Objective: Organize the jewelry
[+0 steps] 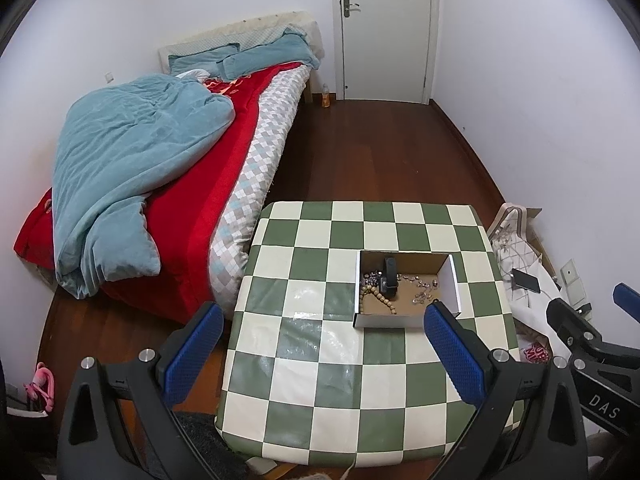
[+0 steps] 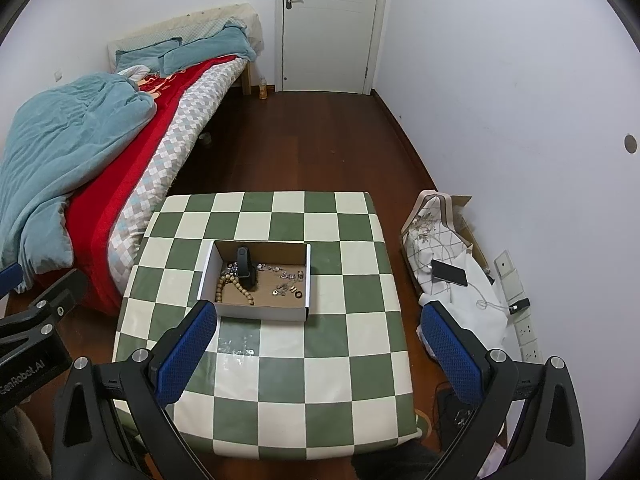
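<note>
An open cardboard box (image 1: 450, 280) (image 2: 208, 268) sits on a green-and-cream checkered table (image 1: 320, 360) (image 2: 340, 340). Inside lie a wooden bead bracelet (image 1: 374, 296) (image 2: 232, 286), a black watch (image 1: 390, 278) (image 2: 245, 266), and several small silver and dark pieces (image 1: 422, 290) (image 2: 286, 280). My left gripper (image 1: 324, 348) is open and empty, above the table's near left part, its right finger close to the box's front right corner. My right gripper (image 2: 320, 346) is open and empty, above the table in front of the box. The right gripper also shows in the left wrist view (image 1: 580, 320).
A bed (image 1: 160, 168) with a teal duvet and red cover stands left of the table. A white door (image 1: 384, 28) is at the far end. Right of the table, on the floor, lie cloth, a phone (image 2: 448, 272), cables and a power strip (image 2: 528, 328).
</note>
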Demonstrator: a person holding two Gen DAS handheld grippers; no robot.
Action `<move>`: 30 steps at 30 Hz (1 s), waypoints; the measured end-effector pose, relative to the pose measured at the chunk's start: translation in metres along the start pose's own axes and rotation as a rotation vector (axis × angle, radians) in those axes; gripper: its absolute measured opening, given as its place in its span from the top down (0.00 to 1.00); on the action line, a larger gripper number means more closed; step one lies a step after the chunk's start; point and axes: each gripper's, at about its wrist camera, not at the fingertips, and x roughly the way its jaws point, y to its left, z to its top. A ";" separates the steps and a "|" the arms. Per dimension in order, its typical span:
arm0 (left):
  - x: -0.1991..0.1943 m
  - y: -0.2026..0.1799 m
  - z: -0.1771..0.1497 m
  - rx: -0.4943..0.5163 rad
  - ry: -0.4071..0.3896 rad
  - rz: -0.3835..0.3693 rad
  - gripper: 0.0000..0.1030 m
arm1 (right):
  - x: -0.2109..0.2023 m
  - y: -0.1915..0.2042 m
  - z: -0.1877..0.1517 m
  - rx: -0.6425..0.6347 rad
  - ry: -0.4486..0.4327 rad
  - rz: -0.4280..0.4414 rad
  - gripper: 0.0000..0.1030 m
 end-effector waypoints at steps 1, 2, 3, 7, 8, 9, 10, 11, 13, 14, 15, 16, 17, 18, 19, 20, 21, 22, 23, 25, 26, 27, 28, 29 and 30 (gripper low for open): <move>0.000 0.001 0.000 0.001 0.001 -0.001 0.00 | -0.001 0.000 0.000 -0.001 0.000 0.000 0.00; 0.000 0.001 -0.001 0.002 0.001 -0.002 0.00 | 0.000 0.000 0.000 -0.001 0.000 0.000 0.00; 0.000 0.001 -0.001 0.002 0.002 0.000 0.00 | 0.000 0.000 0.000 0.000 -0.001 0.000 0.00; 0.000 0.000 -0.002 0.003 0.000 -0.003 0.00 | -0.001 0.000 0.000 0.002 -0.001 0.002 0.00; 0.000 0.000 -0.002 0.004 0.000 -0.004 0.00 | 0.000 0.000 0.000 0.001 0.000 0.000 0.00; 0.000 0.001 -0.002 0.005 -0.001 -0.004 0.00 | -0.001 0.000 0.000 0.000 0.000 -0.001 0.00; 0.000 0.001 -0.003 0.007 -0.002 -0.004 0.00 | -0.001 0.000 0.000 0.001 0.001 0.000 0.00; 0.000 0.000 -0.004 0.007 -0.002 -0.003 0.00 | -0.001 0.000 0.000 0.002 0.001 0.002 0.00; 0.000 0.001 -0.004 0.004 -0.001 -0.007 0.00 | -0.001 0.000 0.000 0.001 0.000 0.001 0.00; 0.000 -0.001 -0.004 0.006 -0.001 -0.006 0.00 | -0.001 0.000 0.000 0.001 0.000 0.002 0.00; 0.000 -0.001 -0.005 0.007 -0.002 -0.005 0.00 | 0.000 0.000 0.000 0.001 0.000 0.000 0.00; 0.000 0.000 -0.005 0.008 0.000 -0.005 0.00 | -0.001 0.000 0.000 0.001 0.001 0.000 0.00; 0.000 -0.001 -0.005 0.007 0.001 -0.007 0.00 | -0.001 0.000 0.000 0.001 0.001 0.000 0.00; 0.000 0.000 -0.005 0.006 0.003 -0.008 0.00 | -0.001 0.000 0.000 0.001 0.001 -0.001 0.00; 0.000 0.000 -0.005 0.007 0.003 -0.008 0.00 | -0.002 0.000 0.000 0.001 0.001 -0.001 0.00; -0.001 -0.001 -0.005 0.007 0.003 -0.008 0.00 | -0.001 0.000 0.000 0.001 0.001 0.000 0.00; -0.001 -0.001 -0.005 0.008 0.003 -0.009 0.00 | -0.002 0.000 0.000 0.002 0.001 0.000 0.00; -0.001 0.000 -0.006 0.008 0.002 -0.010 0.00 | -0.003 0.000 0.000 0.002 0.000 -0.001 0.00; -0.001 -0.001 -0.005 0.008 0.002 -0.010 0.00 | -0.002 0.000 0.000 0.002 0.000 0.000 0.00; -0.001 -0.002 -0.006 0.013 0.000 -0.009 0.00 | -0.003 0.000 0.000 0.001 0.000 0.000 0.00; -0.001 -0.002 -0.006 0.013 0.002 -0.010 0.00 | -0.002 -0.001 0.000 0.001 0.000 0.000 0.00; -0.001 -0.002 -0.007 0.013 0.003 -0.012 0.00 | -0.002 -0.001 0.000 0.001 0.000 0.001 0.00; -0.001 -0.003 -0.007 0.014 0.002 -0.011 0.00 | -0.002 -0.001 0.000 0.001 0.000 0.000 0.00; -0.001 -0.003 -0.007 0.013 0.003 -0.012 0.00 | -0.002 -0.001 0.000 0.001 0.001 0.000 0.00; -0.001 -0.002 -0.007 0.011 0.003 -0.013 0.00 | -0.002 -0.001 0.000 0.001 0.001 0.001 0.00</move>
